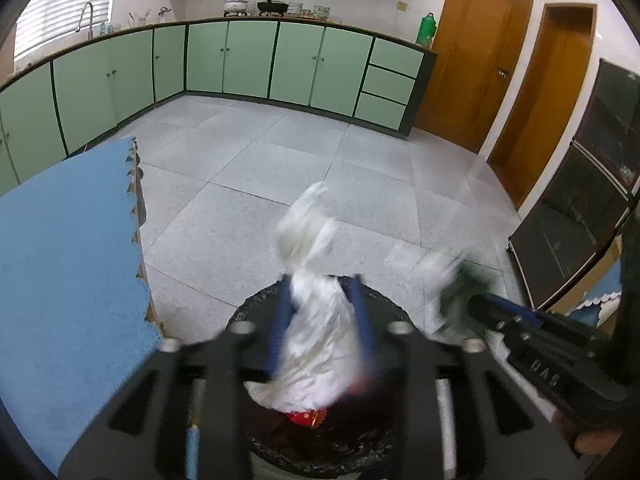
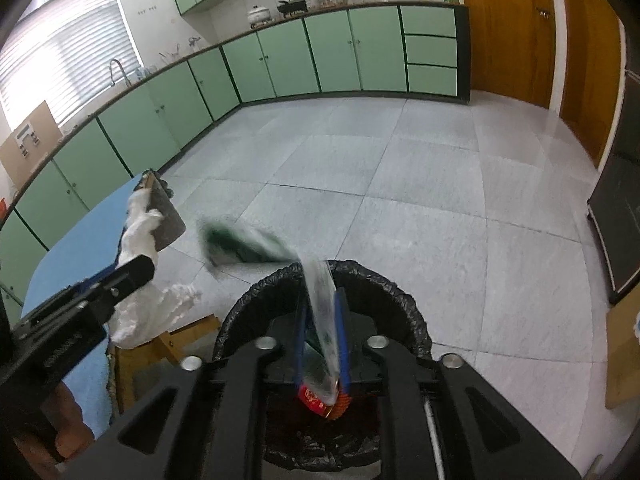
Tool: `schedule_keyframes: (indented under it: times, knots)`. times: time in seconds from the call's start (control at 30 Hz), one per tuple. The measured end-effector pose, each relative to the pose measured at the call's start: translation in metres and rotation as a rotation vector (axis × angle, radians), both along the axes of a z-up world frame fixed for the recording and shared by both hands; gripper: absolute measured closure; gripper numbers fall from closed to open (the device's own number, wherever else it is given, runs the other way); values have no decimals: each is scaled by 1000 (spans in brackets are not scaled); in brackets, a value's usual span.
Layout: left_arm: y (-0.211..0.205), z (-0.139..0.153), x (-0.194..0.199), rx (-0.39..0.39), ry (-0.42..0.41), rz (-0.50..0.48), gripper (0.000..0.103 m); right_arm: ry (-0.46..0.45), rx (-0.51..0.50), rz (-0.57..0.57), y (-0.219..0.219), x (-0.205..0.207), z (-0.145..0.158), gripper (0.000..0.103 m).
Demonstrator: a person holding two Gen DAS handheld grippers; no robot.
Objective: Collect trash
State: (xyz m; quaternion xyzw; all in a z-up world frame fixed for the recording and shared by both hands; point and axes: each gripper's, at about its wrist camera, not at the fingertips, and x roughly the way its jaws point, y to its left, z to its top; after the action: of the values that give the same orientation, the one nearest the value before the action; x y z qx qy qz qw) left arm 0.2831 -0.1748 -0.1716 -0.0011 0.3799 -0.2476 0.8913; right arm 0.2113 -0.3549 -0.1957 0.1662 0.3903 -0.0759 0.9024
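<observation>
My left gripper (image 1: 321,280) hangs over a bin lined with a black bag (image 1: 256,300), its blue fingers (image 1: 280,320) apart. A crumpled white paper (image 1: 316,332), blurred, lies loose between them. My right gripper (image 2: 320,300) is over the same bin (image 2: 384,284), jaws parted, and a blurred green-and-white wrapper (image 2: 244,244) runs down between its fingers (image 2: 342,332). A red packet (image 2: 314,398) lies inside the bin. In the right wrist view the left gripper (image 2: 140,268) with the white paper (image 2: 148,316) is at the left. The left wrist view has the right gripper (image 1: 476,304) and wrapper (image 1: 448,280) at the right.
A table with a blue foam mat (image 1: 68,260) stands left of the bin. Green kitchen cabinets (image 1: 248,60) line the far walls. Wooden doors (image 1: 472,52) and a dark glass-front cabinet (image 1: 580,208) are to the right. Grey tiled floor (image 2: 420,184) spreads beyond the bin.
</observation>
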Motion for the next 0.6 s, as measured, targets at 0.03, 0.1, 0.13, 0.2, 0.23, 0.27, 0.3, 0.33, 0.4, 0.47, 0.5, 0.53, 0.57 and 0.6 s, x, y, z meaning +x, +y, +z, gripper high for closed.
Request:
schedule_keyframes:
  times: [0.03, 0.1, 0.13, 0.2, 0.23, 0.27, 0.3, 0.33, 0.4, 0.47, 0.5, 0.53, 0.57, 0.6]
  knots:
    - [1, 1, 1, -10, -2, -4, 59, 0, 2, 3, 0, 0, -2, 74]
    - [1, 2, 0, -21, -4, -9, 53, 3, -6, 2, 0, 2, -5, 69]
    - [3, 4, 1, -29, -7, -9, 51, 4, -4, 1, 0, 1, -6, 68]
    - [6, 7, 1, -46, -11, -9, 40, -2, 3, -14, -2, 1, -6, 50]
    - [7, 8, 0, -52, -14, -9, 38, -6, -1, -24, -1, 0, -5, 45]
    - [9, 11, -1, -58, -19, -5, 36, -14, -8, -36, -2, -2, -4, 34]
    - [11, 14, -1, -61, -25, -1, 35, -23, -16, -45, -2, -3, -1, 24]
    - [14, 17, -2, -64, -33, 5, 34, -29, -20, -52, -3, -4, 0, 19]
    - [18, 23, -4, -68, -48, 12, 31, -45, -31, -69, -5, -7, 3, 10]
    - [24, 30, -7, -56, -74, 21, 29, -51, -41, -78, -5, -9, 7, 6]
    - [24, 32, -9, -50, -82, 23, 28, -54, -46, -80, -5, -10, 9, 6]
    - [26, 34, -11, -42, -92, 27, 27, -57, -48, -80, -4, -11, 10, 6]
    - [29, 37, -13, -34, -101, 29, 27, -60, -48, -76, -3, -12, 12, 6]
    - [32, 38, -15, -30, -105, 31, 25, -61, -49, -72, -3, -13, 14, 6]
